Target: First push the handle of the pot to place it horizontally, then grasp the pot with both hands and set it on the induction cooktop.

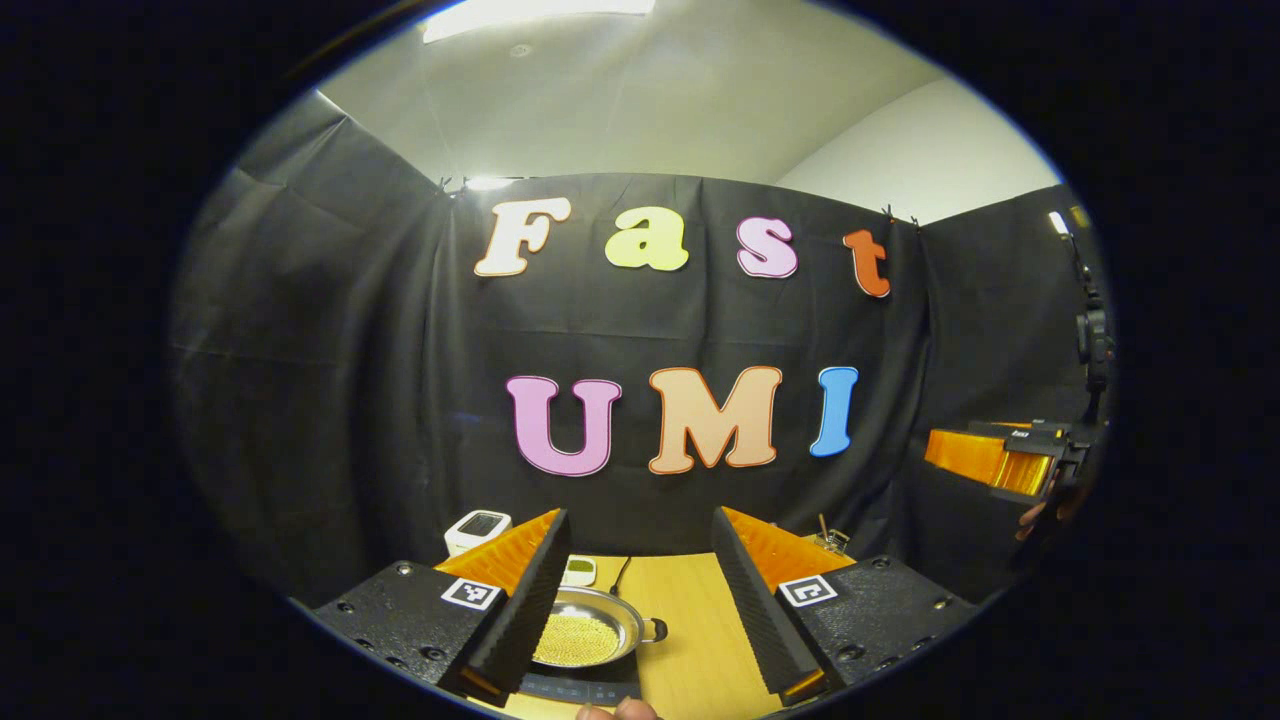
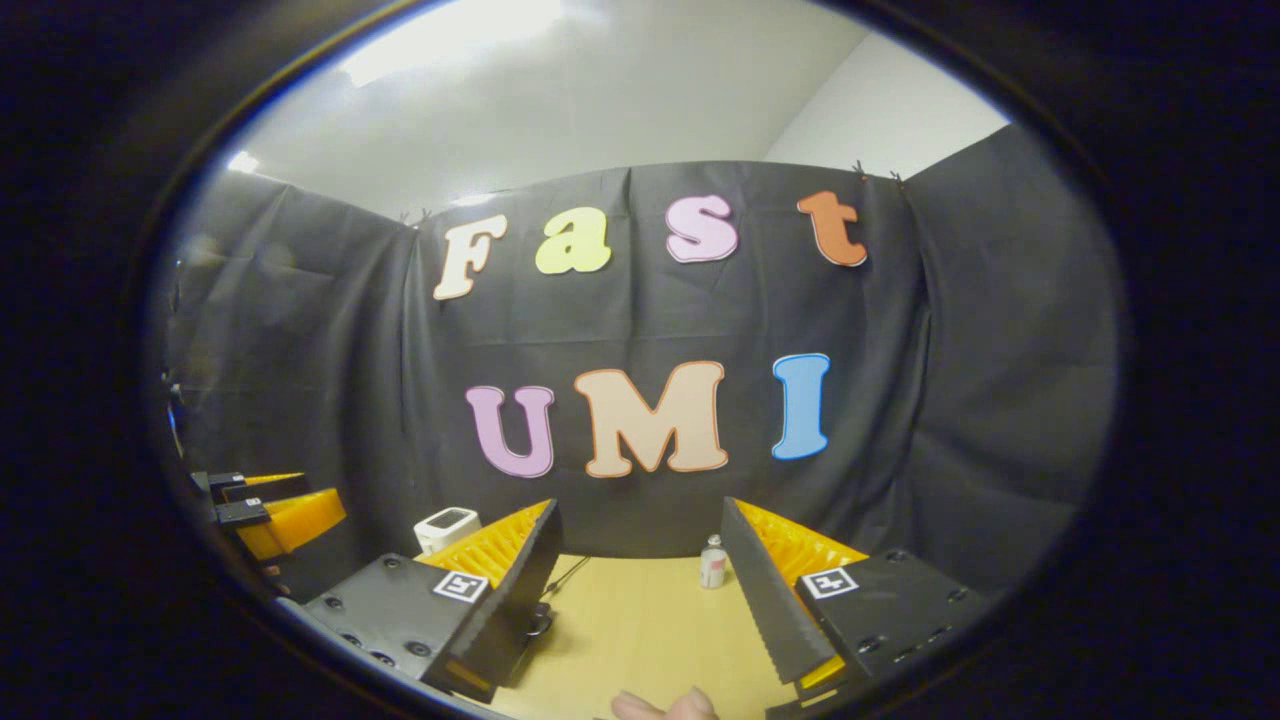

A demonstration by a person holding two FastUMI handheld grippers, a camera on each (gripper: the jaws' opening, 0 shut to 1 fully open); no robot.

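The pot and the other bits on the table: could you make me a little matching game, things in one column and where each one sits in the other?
Things:
1. pot
2. small bottle
3. white device
4. right gripper

Places:
A. held up in the air at the right edge of the left gripper view
B. at the table's back edge, just left of the right gripper's right finger
C. on the dark cooktop, between the left gripper's open fingers
D. far left corner of the table, by the cloth wall

Pairs: 1-C, 2-B, 3-D, 4-A
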